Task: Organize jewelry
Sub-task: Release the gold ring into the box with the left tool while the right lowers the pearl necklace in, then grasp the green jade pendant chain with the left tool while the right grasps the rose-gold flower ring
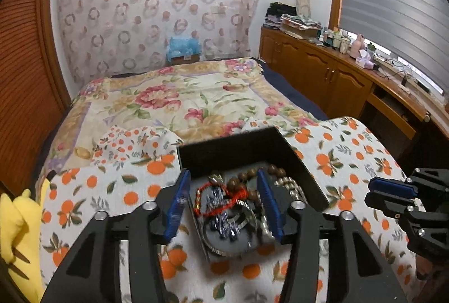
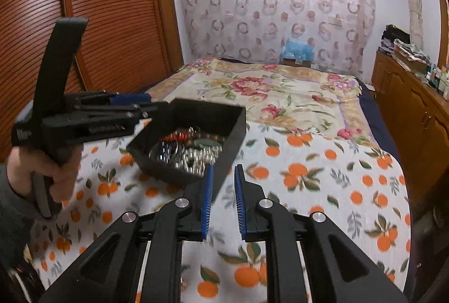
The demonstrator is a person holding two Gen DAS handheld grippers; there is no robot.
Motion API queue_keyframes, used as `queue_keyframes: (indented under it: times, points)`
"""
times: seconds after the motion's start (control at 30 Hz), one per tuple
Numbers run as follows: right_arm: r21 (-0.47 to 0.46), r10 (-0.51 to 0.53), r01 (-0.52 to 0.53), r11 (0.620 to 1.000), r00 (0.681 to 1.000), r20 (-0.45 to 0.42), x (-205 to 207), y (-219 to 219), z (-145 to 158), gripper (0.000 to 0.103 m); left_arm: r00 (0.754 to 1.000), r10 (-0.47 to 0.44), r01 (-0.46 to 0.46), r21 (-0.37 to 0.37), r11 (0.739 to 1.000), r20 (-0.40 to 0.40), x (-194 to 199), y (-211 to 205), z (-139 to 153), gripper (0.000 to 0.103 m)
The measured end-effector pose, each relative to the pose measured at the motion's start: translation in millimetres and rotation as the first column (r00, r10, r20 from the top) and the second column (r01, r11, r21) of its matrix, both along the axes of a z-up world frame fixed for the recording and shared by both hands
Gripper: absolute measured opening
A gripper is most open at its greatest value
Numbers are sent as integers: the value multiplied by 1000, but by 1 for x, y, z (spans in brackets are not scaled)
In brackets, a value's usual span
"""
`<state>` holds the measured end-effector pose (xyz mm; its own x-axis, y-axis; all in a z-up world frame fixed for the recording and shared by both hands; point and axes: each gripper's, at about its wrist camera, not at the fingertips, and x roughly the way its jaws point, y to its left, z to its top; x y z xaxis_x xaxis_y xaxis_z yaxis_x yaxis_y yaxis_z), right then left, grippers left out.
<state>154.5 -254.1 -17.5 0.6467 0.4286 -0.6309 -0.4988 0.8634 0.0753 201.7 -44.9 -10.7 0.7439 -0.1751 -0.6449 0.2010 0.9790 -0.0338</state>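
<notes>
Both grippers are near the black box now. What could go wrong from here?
1. The jewelry lies in one tangle: red cord, wooden beads and silver chain overlap, so lifting one piece may drag others out.
2. The left gripper stands open right over the black box; its fingers straddle the near wall and may tip or shove it.
3. The box sits on a loose orange-print cloth, which may slide or bunch.

Ahead of me a bed with a floral cream bedspread (image 1: pixel 179 95) meets a wall draped in circle-patterned sheer curtain (image 1: pixel 157 8). Slatted wooden wardrobe doors (image 2: pixel 112 8) stand left; low wooden cabinets (image 1: pixel 322 70) run under a blind-covered window (image 1: pixel 393 0).
</notes>
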Motion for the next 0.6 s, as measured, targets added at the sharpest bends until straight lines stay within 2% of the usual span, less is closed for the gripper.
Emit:
queue_keyframes:
  times: [0.23,0.37,0.43,0.6]
  points:
    - [-1,16,-16,1000,1000,-19,-30,-6,-17,17,999,-39,39,-5,999,25,-47,-4,-9,51]
    - [-10,37,-38,999,999,-35,-45,-2,-24,18,998,-68,68,-1,998,4,-66,-7,-17,51]
    - [-27,52,-53,998,998,-36,-53,2,-27,29,997,-78,78,2,997,-14,-75,-7,-24,51]
    - [-54,94,-98,994,993,-72,-68,12,-40,31,994,-93,93,1,996,-58,-87,-6,-41,51]
